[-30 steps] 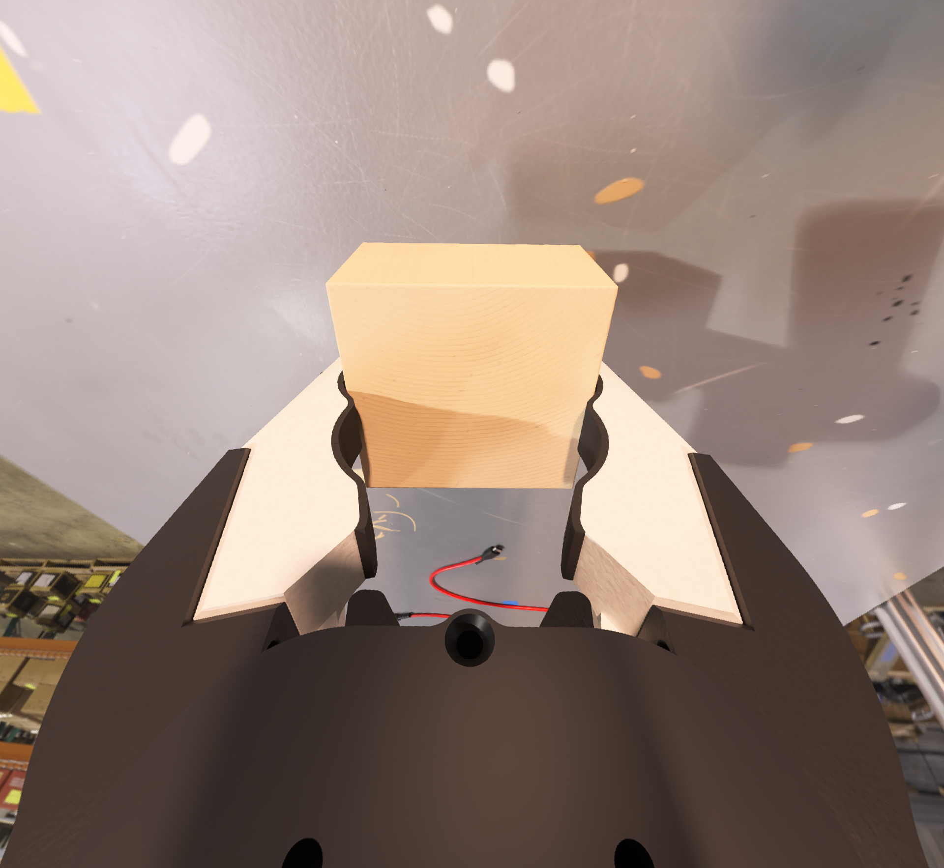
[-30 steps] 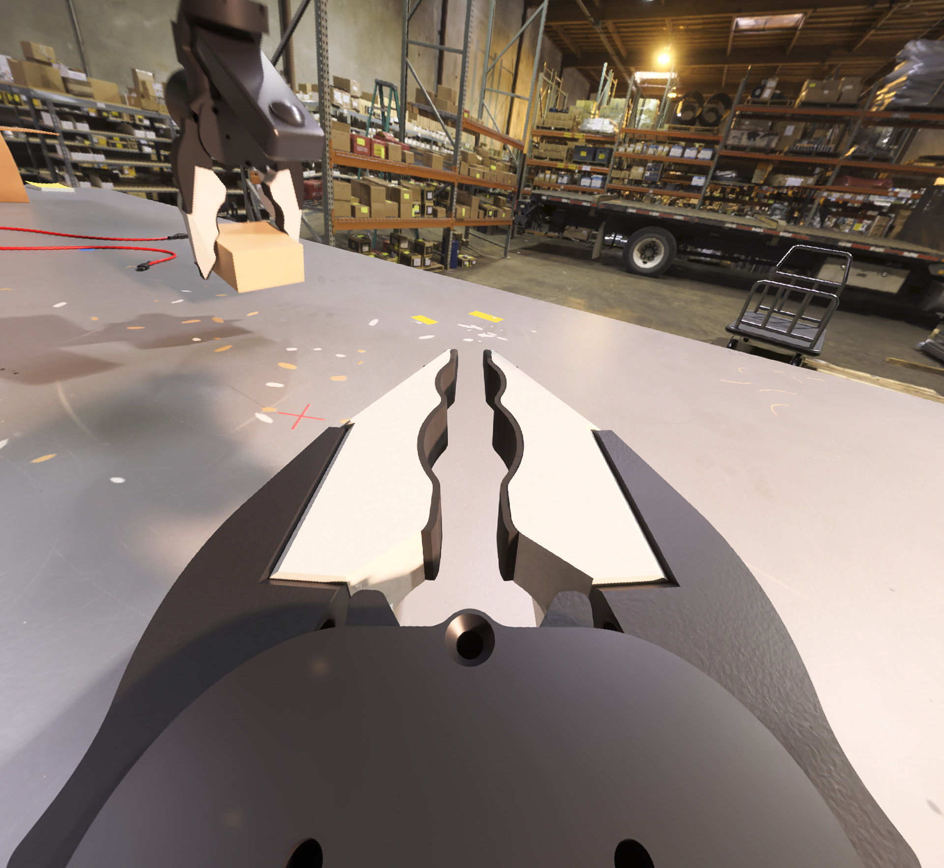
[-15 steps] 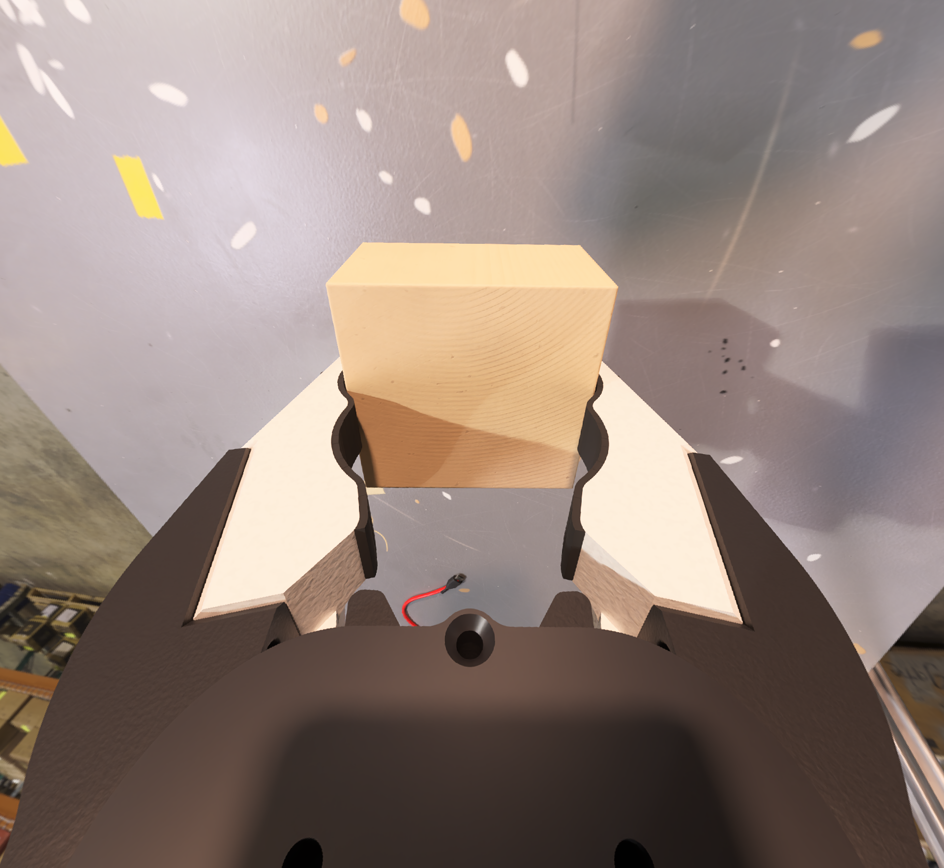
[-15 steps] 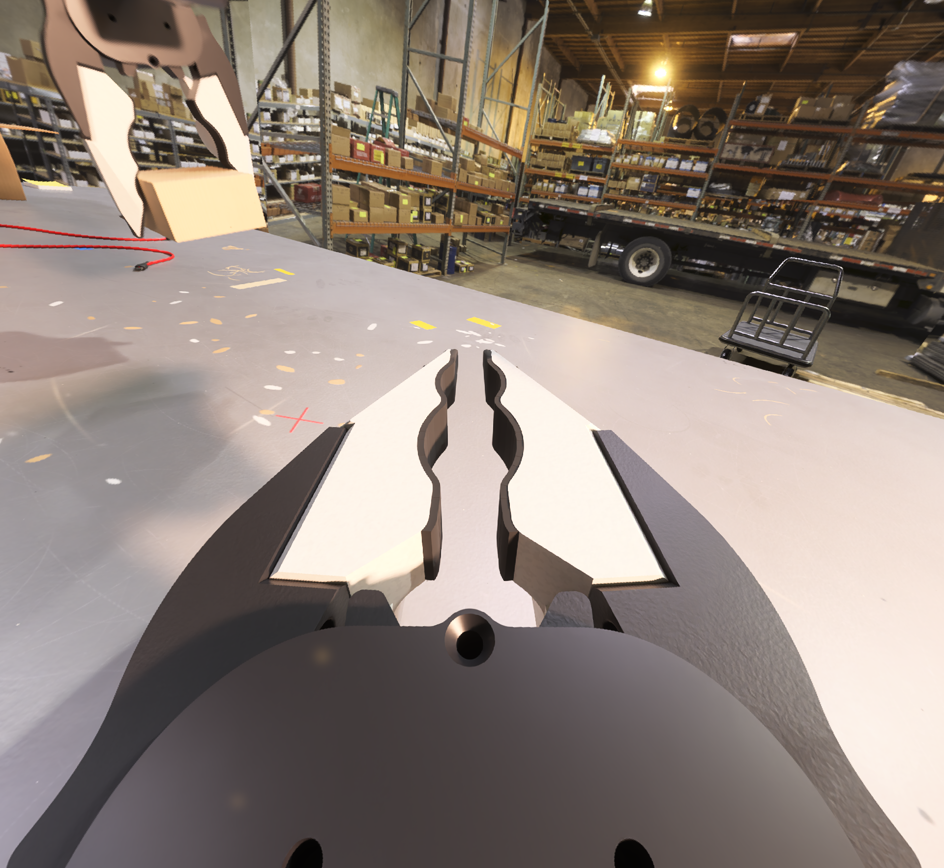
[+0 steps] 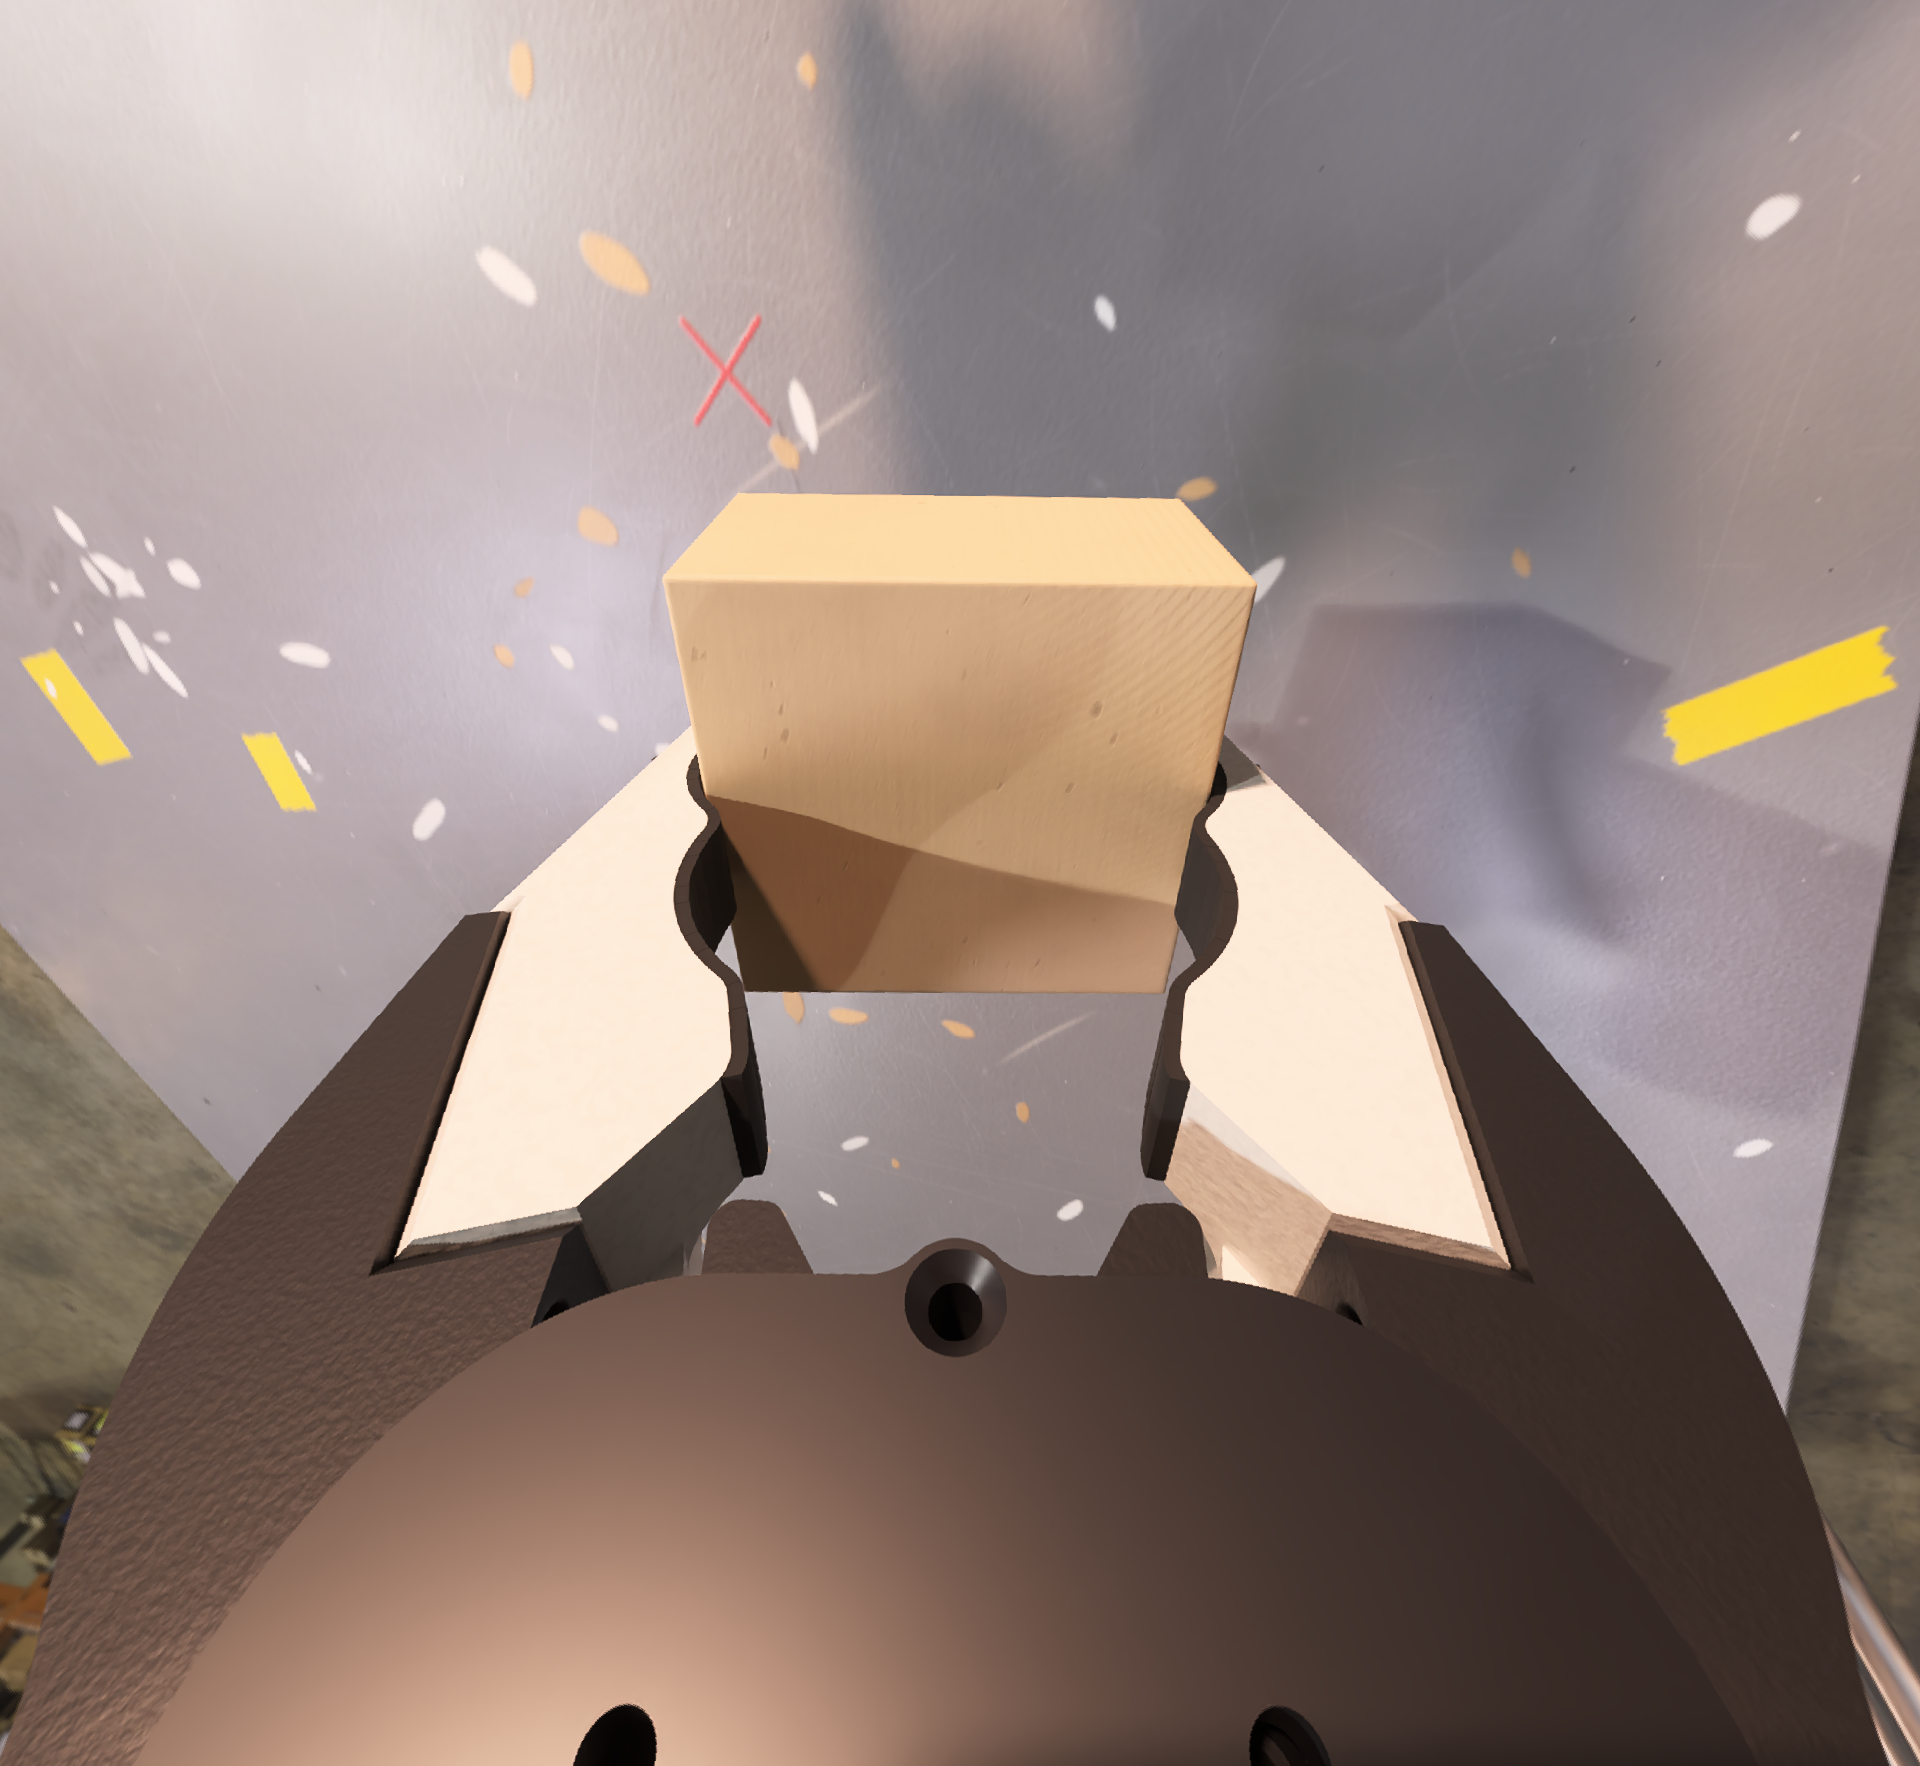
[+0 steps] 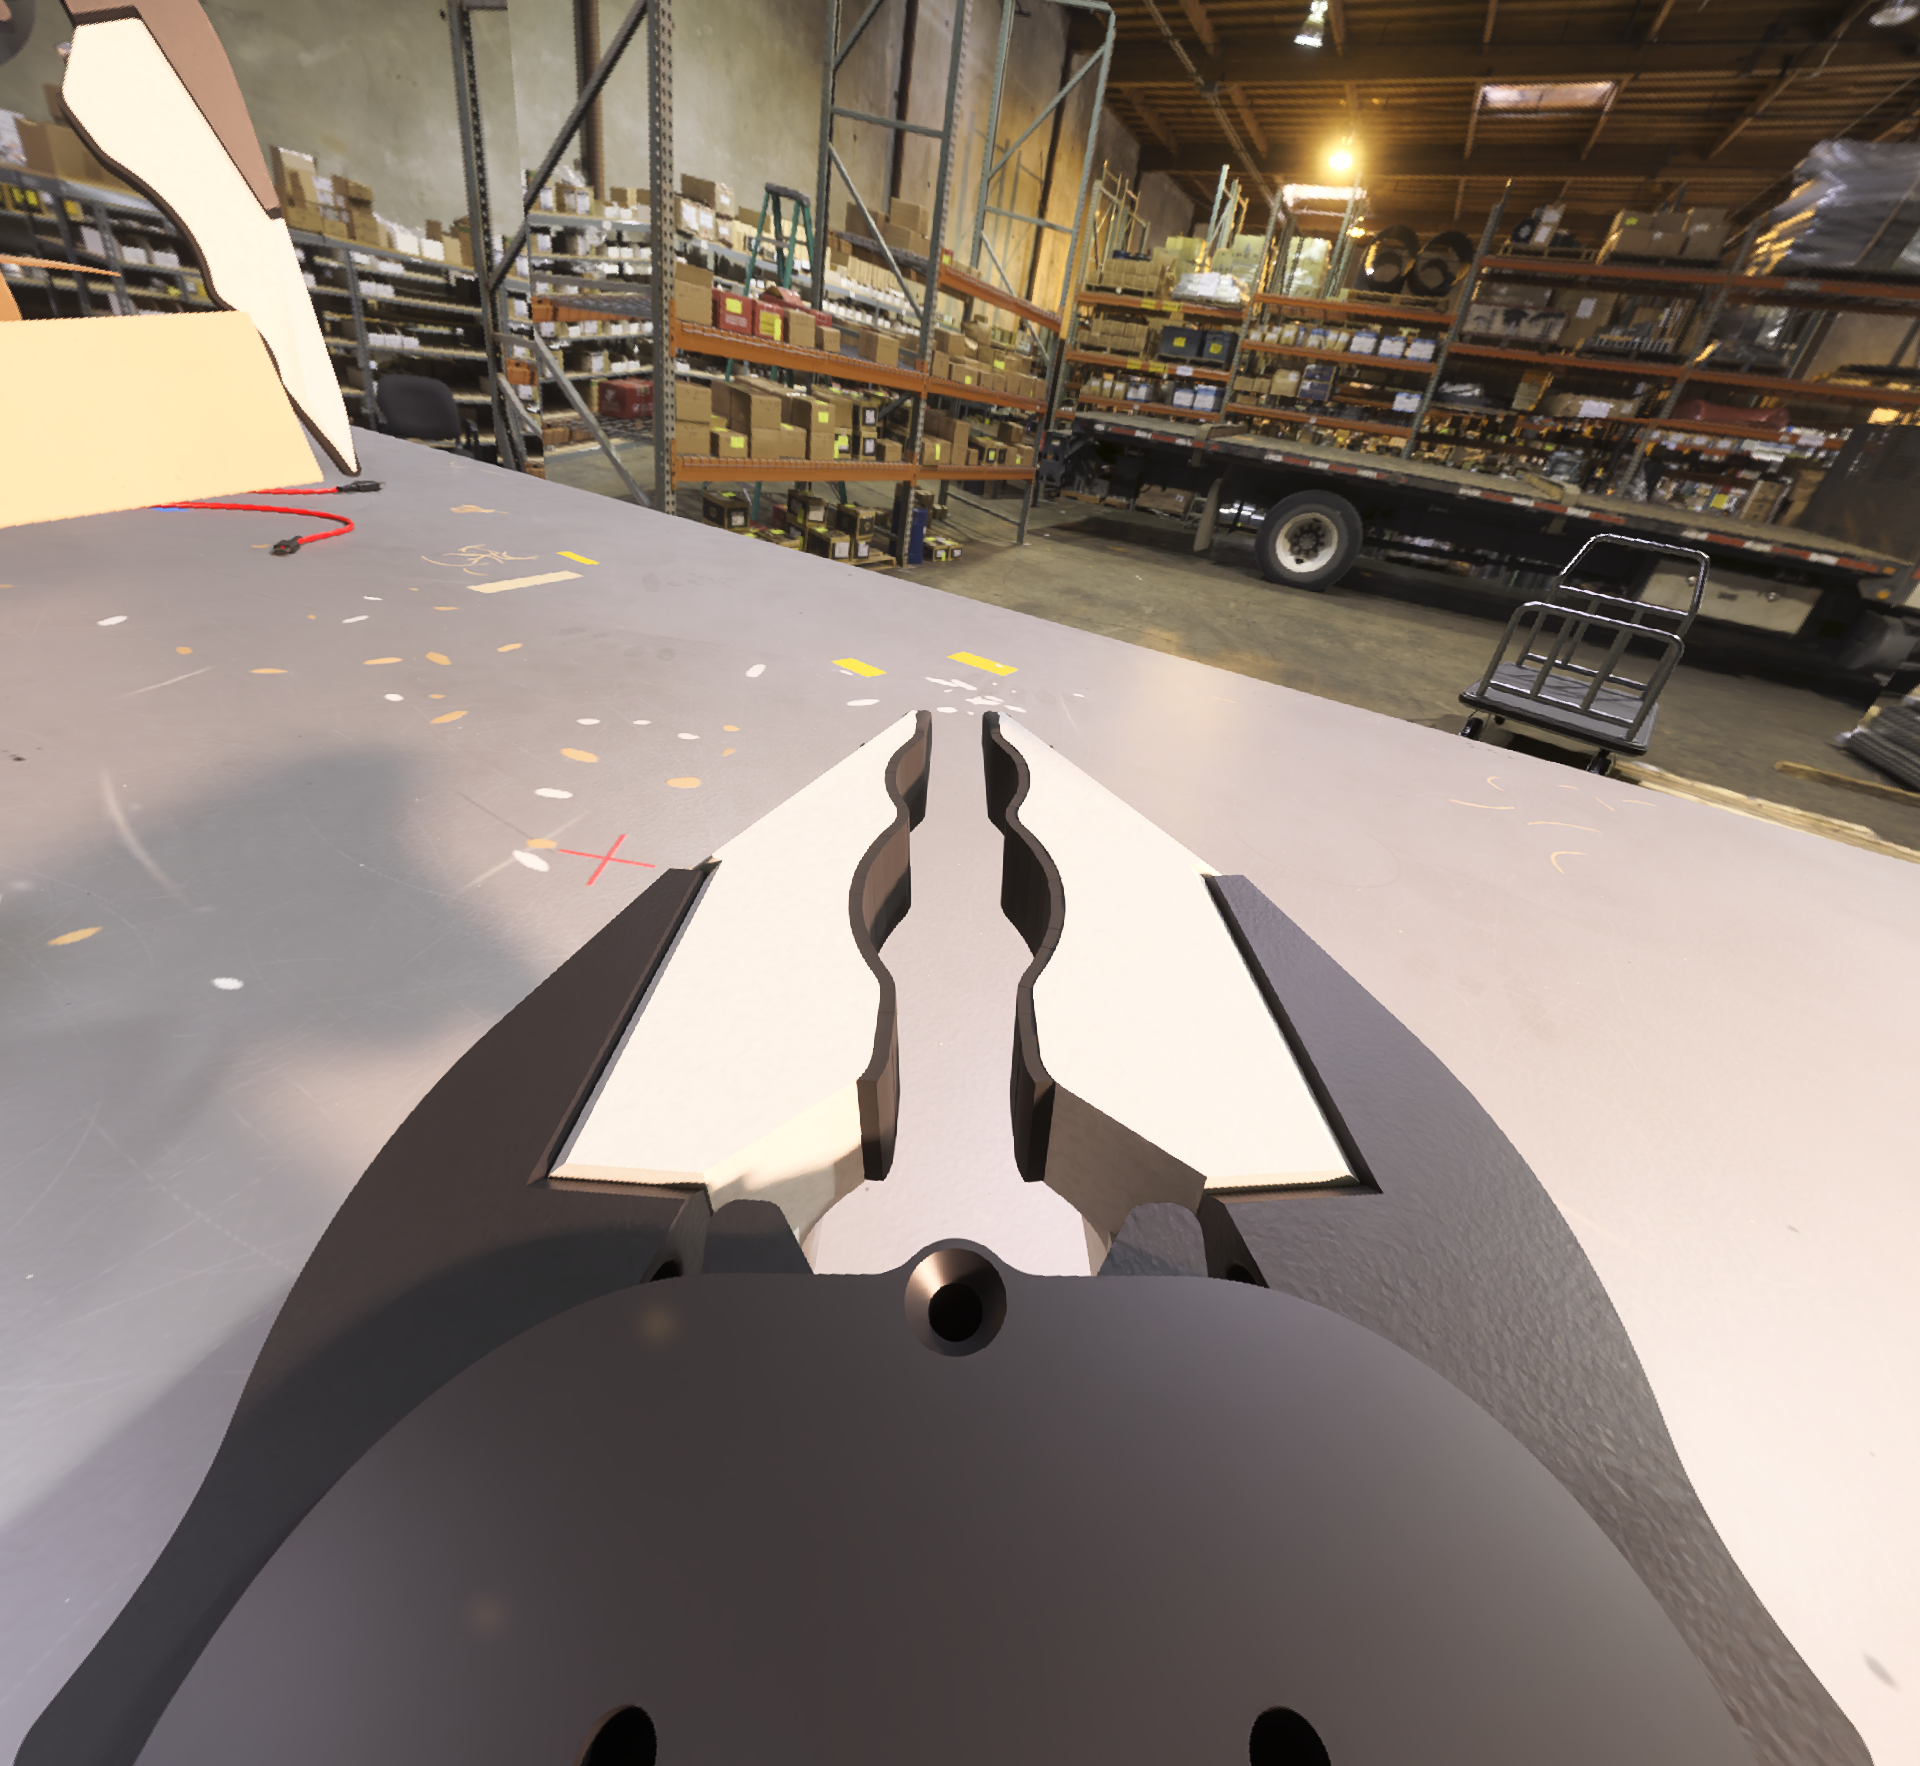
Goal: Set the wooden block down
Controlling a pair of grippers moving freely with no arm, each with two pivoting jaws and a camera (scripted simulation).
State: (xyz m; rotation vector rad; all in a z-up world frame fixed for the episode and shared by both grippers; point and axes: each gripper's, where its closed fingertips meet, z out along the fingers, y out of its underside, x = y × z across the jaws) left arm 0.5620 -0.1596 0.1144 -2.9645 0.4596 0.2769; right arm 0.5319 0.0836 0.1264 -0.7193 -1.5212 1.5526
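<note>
The left tongs [image 5: 956,781] pinch the wooden block [image 5: 956,740] clear above the surface [image 5: 312,314]. Letting go from this height could make it bounce or tumble. The right tongs [image 6: 954,729], nearly pressed together and empty, sit low nearby.

Wooden block [image 5: 956,729] between left gripper [image 5: 956,781] jaws, above table [image 5: 312,262].
</note>
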